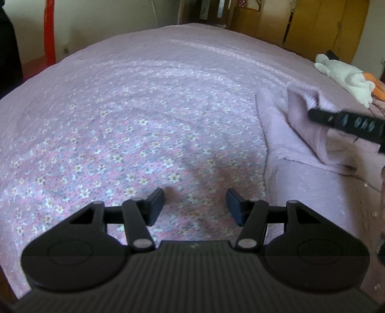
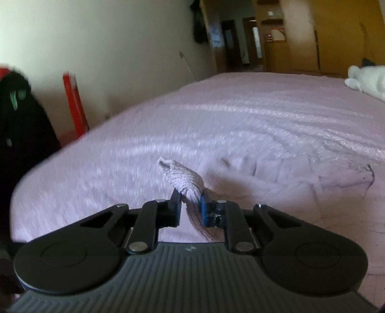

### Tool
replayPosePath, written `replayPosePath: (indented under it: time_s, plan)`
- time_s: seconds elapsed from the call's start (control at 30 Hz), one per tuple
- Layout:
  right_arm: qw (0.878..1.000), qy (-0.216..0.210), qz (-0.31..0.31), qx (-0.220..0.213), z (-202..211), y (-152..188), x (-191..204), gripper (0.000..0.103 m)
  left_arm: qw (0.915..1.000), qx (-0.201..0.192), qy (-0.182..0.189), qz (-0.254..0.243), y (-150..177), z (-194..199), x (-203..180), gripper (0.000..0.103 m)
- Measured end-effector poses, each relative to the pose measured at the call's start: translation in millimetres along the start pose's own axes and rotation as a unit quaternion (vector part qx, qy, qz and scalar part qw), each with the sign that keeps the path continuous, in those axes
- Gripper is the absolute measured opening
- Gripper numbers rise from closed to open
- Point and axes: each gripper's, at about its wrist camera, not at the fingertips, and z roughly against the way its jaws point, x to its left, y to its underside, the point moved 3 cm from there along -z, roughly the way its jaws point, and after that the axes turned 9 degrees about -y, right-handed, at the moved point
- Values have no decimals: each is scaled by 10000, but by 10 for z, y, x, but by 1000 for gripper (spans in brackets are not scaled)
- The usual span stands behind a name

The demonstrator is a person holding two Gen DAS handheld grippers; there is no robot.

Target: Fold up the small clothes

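A small lilac knitted garment (image 1: 284, 134) lies on the bed at the right of the left wrist view, one part of it lifted. My right gripper (image 2: 190, 204) is shut on a bunched knitted end of that garment (image 2: 182, 180), held just above the bed. In the left wrist view the right gripper's finger (image 1: 346, 122) reaches in from the right edge over the raised fold. My left gripper (image 1: 195, 204) hovers open over the flowered bedspread (image 1: 120, 149), left of the garment, with nothing between its fingers.
A white soft toy (image 1: 346, 77) with an orange part lies at the bed's far right. A red post (image 1: 49, 29) stands by the wall to the left. Yellow wooden cupboards (image 1: 324, 21) stand behind the bed. Dark clothing (image 2: 21, 120) hangs at the left.
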Motion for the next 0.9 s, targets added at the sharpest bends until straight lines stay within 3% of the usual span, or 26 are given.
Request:
replayPosePath:
  time_s: [0.5,0.73,0.9]
  plan:
    - [9900,1131,-186,-822,985,-365,-936,17,9964,-438,529,-495,-351,13,-602,58]
    - [9783,1778,-509,-936,1359,-262,-1587,17,9940,-479,648,-737,-441,-171,-915,58]
    - [9696,2207,-742,-746,1508,14,-2023,17,9945,-323,480,-875,-390,-354,-1044,58]
